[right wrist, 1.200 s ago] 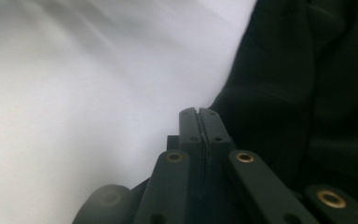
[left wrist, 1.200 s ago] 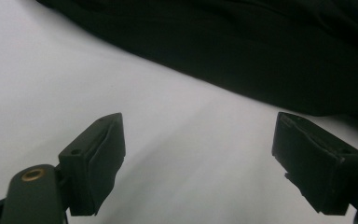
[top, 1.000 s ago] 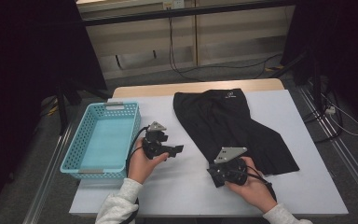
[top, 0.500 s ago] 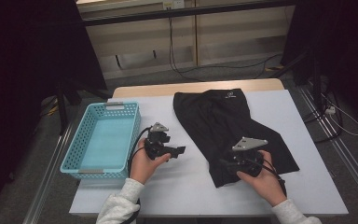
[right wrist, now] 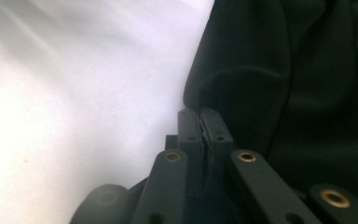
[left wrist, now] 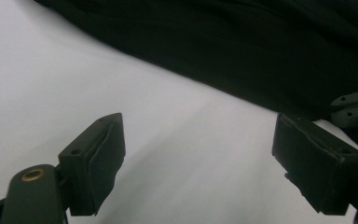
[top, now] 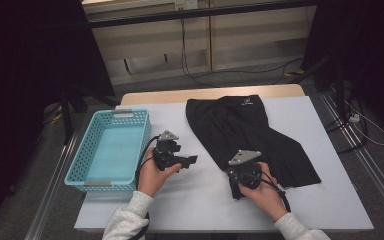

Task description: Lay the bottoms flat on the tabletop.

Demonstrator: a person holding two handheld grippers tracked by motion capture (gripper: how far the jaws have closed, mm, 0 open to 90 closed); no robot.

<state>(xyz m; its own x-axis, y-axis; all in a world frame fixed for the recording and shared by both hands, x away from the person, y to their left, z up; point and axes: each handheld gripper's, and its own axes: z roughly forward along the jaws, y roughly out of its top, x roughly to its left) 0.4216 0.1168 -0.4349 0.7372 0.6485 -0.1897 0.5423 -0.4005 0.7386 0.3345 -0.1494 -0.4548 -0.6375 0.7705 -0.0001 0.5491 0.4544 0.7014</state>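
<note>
White and matte, the tabletop point(top: 190, 200) carries a turquoise plastic basket point(top: 111, 150) on its left side and a pair of black shorts point(top: 250, 135) spread flat across its centre and right, waistband toward the far edge with a small pale logo on it. Dark curtains, cables and a pale wall panel stand beyond.

The right gripper point(top: 237, 187) sits at the near hem of the shorts. In the right gripper view its jaws are pressed together, and a fold of the black fabric point(right wrist: 279, 84) bunches up right at their tips; they look clamped on the hem edge, though the cloth between the pads is hard to make out against the black jaws. The left gripper point(left wrist: 198, 163) hovers over bare tabletop just beside the garment's left edge, jaws wide apart, holding nothing; in the high view it point(top: 187, 161) lies between basket and shorts.

The shorts look thin, light and limp, with a slight sheen suggesting smooth, slippery sports fabric. They will drape and slide rather than hold shape, so a pinch on a single layer may slip. Thicker parts should give firmer purchase: the stitched hem or the waistband. Holding with both grippers would likely keep the cloth from sagging.
</note>
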